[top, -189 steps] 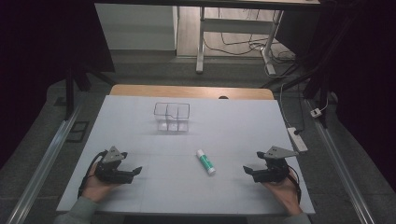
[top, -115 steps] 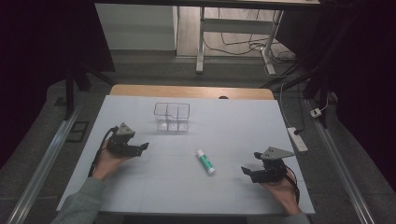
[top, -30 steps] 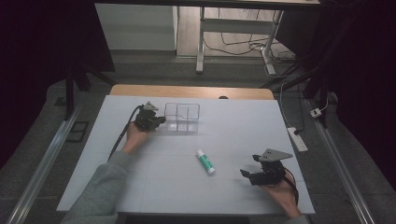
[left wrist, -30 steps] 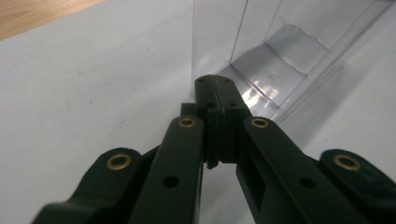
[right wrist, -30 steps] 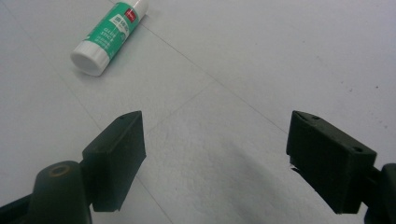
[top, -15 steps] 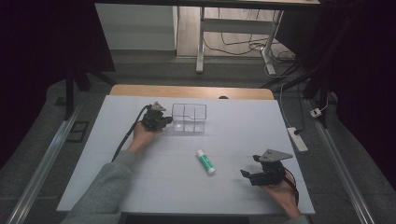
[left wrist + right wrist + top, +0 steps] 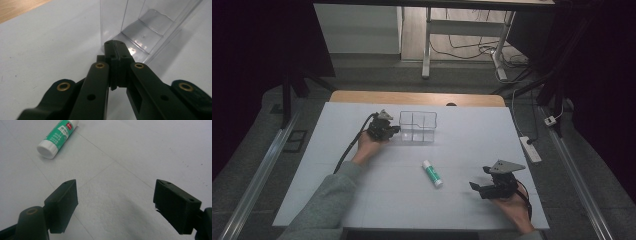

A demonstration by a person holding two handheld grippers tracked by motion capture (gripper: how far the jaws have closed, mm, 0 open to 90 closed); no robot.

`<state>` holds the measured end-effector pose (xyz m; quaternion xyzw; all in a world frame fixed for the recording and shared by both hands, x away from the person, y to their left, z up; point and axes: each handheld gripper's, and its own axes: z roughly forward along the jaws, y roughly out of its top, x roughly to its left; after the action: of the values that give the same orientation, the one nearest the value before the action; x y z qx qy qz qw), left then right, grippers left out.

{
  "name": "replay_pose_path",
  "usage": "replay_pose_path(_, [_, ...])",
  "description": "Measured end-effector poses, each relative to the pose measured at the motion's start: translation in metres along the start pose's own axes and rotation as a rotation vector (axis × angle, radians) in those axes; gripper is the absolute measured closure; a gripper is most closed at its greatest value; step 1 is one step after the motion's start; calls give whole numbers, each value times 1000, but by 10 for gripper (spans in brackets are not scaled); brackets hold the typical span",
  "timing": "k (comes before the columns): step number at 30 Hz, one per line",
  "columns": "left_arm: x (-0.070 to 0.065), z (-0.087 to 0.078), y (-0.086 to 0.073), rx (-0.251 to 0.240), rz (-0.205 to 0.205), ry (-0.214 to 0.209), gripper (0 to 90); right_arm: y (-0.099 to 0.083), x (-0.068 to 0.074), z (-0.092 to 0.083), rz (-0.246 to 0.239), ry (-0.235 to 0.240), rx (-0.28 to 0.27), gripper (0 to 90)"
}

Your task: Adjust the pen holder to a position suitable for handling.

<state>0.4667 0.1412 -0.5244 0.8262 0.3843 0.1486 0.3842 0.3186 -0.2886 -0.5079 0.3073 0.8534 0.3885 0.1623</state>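
Left fingers (image 7: 115,47) pressed together, tips at clear plastic organizer (image 7: 140,27) corner; right fingers (image 7: 115,205) wide, above matte table (image 7: 125,170).

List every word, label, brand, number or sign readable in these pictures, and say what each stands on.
"GLUE STICK", faint white print on the green label of the white-capped glue stick lying on the white table.
Small red brand patch with white marks on the same label: too small to read.
Clear plastic divided box: no text.

Left gripper (image 7: 115,50) closed, right gripper (image 7: 115,205) wide.
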Motion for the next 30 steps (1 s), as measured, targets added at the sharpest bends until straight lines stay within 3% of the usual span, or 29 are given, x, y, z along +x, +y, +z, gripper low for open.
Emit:
replay_pose_path(13, [-4,1,2,2,13,-14,884,-1,0,-1,0,-2,3,188])
replay_pose_path(19, [-2,-20,1,-28,2,-4,885,-1,-2,-3,4,-8,-3,189])
replay_pose_path(30, [-29,-61,-18,-35,40,3,885,-1,-2,-5,3,-3,-18,189])
